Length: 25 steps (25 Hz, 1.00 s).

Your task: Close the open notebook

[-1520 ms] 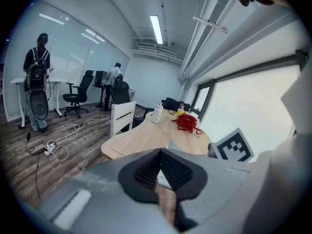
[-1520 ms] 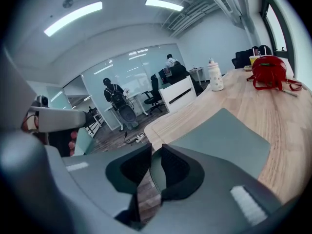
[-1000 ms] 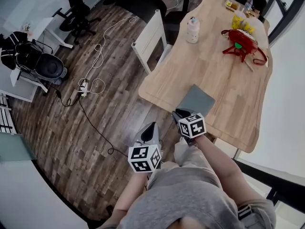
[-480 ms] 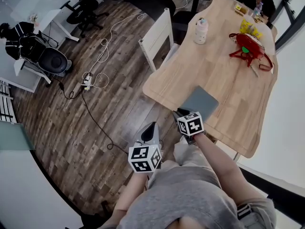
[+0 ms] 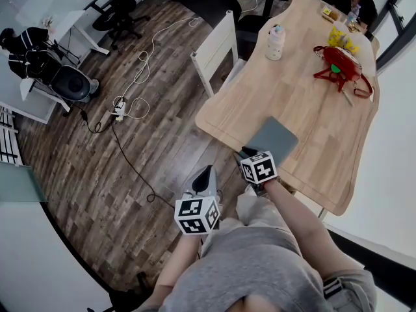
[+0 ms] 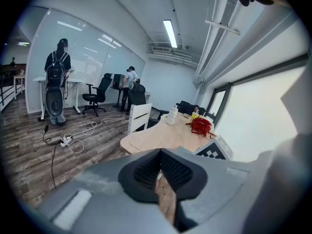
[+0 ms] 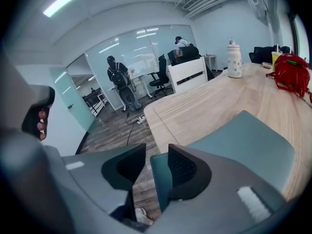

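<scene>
Notebook point(image 5: 273, 138) on table point(image 5: 312, 103) near edge; bottle point(image 5: 275, 41), bag point(image 5: 342, 64) far end.

Your right tool point(image 5: 247, 153) meets the near corner of the grey notebook point(image 5: 273, 138), which lies closed on the table point(image 5: 305, 103). Its jaws have just been opening, with that corner between them. Your left tool point(image 5: 207, 176) hangs over the wooden floor point(image 5: 149, 142). Farther along the table are 1 red bag point(image 5: 339, 64) and 1 bottle point(image 5: 275, 42).

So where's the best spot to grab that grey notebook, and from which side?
Take the notebook by its near corner, coming in from the near edge of the table. It lies flat and closed, but that corner seems to overhang the edge, so a jaw can probably slip under. The right gripper, jaws just opening, straddles it.
</scene>
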Each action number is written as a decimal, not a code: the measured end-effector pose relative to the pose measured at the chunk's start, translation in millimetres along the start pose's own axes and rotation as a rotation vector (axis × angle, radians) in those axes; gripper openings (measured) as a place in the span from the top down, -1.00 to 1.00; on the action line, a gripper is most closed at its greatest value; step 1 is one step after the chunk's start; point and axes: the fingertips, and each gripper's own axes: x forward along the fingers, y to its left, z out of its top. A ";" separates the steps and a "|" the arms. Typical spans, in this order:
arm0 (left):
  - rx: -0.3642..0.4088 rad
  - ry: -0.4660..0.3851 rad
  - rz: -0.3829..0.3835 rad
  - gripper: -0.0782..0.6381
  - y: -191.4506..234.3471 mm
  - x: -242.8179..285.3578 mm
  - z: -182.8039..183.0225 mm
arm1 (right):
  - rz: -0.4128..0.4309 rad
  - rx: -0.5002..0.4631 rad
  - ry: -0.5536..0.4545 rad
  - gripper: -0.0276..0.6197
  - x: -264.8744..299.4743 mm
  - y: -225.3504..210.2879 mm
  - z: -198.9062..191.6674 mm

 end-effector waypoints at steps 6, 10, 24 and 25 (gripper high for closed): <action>0.013 0.006 -0.016 0.77 -0.1 -3.2 0.8 | -0.012 0.011 -0.031 0.47 -7.6 3.7 4.9; 0.029 0.011 -0.037 0.77 -3.1 -4.5 0.0 | -0.018 0.023 -0.068 0.48 -18.7 7.3 8.4; 0.094 0.034 -0.151 0.77 -14.6 -21.5 -7.6 | -0.082 0.083 -0.273 0.70 -85.2 38.9 20.8; 0.098 0.035 -0.159 0.77 -15.0 -23.2 -9.0 | -0.088 0.089 -0.286 0.73 -89.9 41.3 20.3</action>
